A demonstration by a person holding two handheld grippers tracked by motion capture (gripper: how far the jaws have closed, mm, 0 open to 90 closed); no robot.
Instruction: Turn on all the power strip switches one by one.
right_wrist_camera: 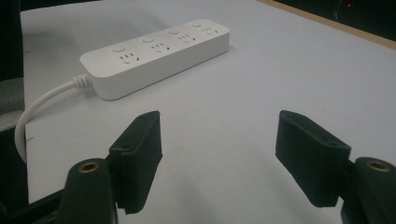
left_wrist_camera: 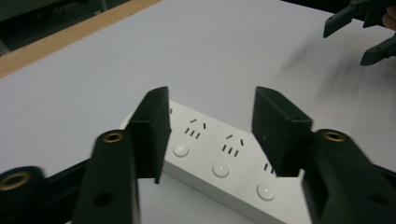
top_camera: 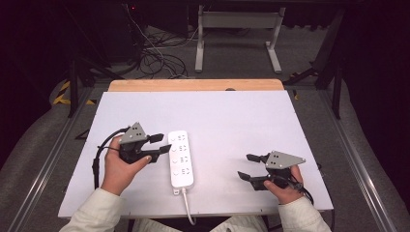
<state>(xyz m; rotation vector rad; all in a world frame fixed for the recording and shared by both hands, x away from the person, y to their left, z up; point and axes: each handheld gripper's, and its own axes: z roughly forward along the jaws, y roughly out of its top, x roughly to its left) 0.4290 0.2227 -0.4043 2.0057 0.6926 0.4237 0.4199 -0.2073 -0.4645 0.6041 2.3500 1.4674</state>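
High view: white bench (top_camera: 232, 116) with a wooden far edge; one white power strip (top_camera: 181, 159) lying lengthwise near the front middle, its white cord (top_camera: 187, 208) running off the near edge. Left hand-held gripper (top_camera: 161, 143), held in the person's left hand (top_camera: 118, 166), jaws apart and empty, tips just beside the strip's left side. Right hand-held gripper (top_camera: 247, 166), in the right hand (top_camera: 285, 191), jaws apart and empty, well apart from the strip on its right. Left gripper view: left hand-held gripper (left_wrist_camera: 210, 135) spread over the power strip (left_wrist_camera: 219, 158), nothing pressed between the jaws; four round buttons and socket slots visible. Right gripper view: right hand-held gripper (right_wrist_camera: 217, 158) open above bare bench; power strip (right_wrist_camera: 156, 56) farther off, cord (right_wrist_camera: 37, 112) curving left.
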